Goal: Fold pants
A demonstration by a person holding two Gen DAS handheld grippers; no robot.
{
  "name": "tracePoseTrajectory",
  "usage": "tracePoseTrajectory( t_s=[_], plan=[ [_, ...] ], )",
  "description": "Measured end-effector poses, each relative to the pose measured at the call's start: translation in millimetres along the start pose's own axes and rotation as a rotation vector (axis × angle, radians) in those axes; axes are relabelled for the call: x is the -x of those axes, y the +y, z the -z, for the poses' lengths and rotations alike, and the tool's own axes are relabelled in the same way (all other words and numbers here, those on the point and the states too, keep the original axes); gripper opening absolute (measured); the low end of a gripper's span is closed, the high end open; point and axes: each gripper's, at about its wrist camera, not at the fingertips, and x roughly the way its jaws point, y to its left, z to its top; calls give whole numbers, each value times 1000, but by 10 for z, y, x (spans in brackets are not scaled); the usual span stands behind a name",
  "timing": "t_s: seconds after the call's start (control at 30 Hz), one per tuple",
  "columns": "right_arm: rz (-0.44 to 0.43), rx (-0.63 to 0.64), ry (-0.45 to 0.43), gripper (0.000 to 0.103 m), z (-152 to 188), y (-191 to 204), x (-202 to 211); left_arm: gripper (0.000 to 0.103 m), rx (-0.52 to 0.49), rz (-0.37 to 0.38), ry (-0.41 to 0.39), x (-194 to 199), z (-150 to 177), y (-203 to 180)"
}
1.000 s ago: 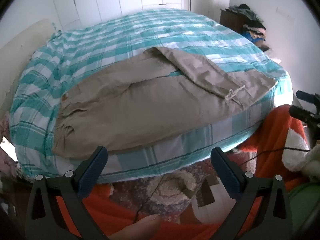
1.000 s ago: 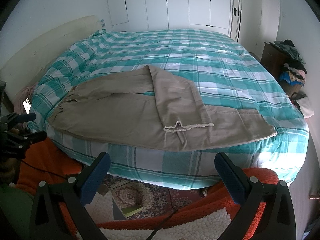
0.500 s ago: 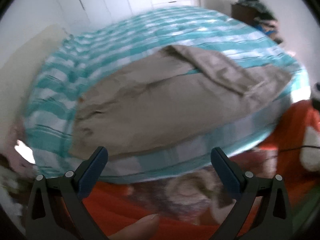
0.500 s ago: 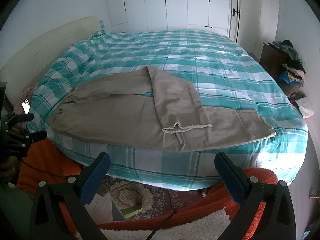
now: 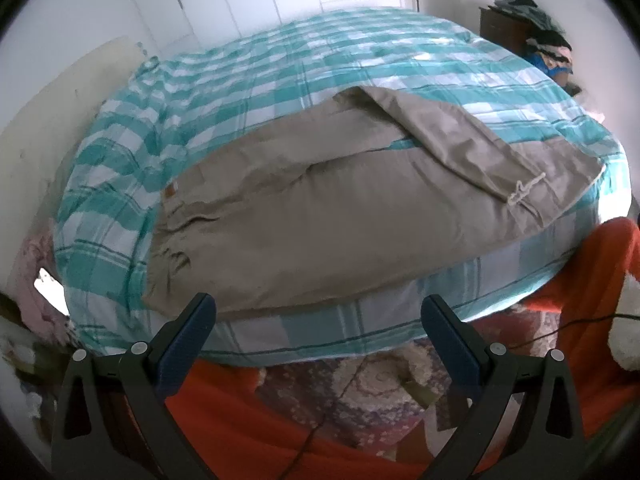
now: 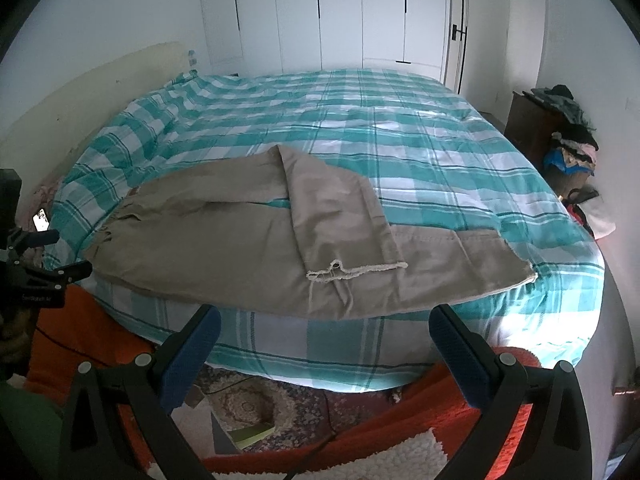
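The tan pants (image 6: 256, 248) lay along the near edge of the bed (image 6: 400, 152), one leg flopped crosswise. Both grippers, left (image 5: 318, 340) and right (image 6: 324, 344), hung short of that edge, fingers spread, holding nothing, seemingly poised to reach in.

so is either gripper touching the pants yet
Apart. Each wrist view shows its own gripper, left gripper and right gripper, wide open short of the bed, with nothing between its fingers; the pants lie untouched.

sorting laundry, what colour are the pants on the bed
Plain khaki-beige pants, clearest in the right wrist view.
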Motion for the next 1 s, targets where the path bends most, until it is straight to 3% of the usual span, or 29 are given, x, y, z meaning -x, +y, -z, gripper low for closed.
tracePoseTrajectory(
  t_s=[0.9, 1.0],
  plan=[
    [-27, 47, 37, 103, 14, 107, -176, 102, -4, 21, 48, -131, 23, -20],
    [-34, 87, 10, 103, -47, 131, -225, 102, 12, 39, 49, -157, 11, -18]
  ],
)
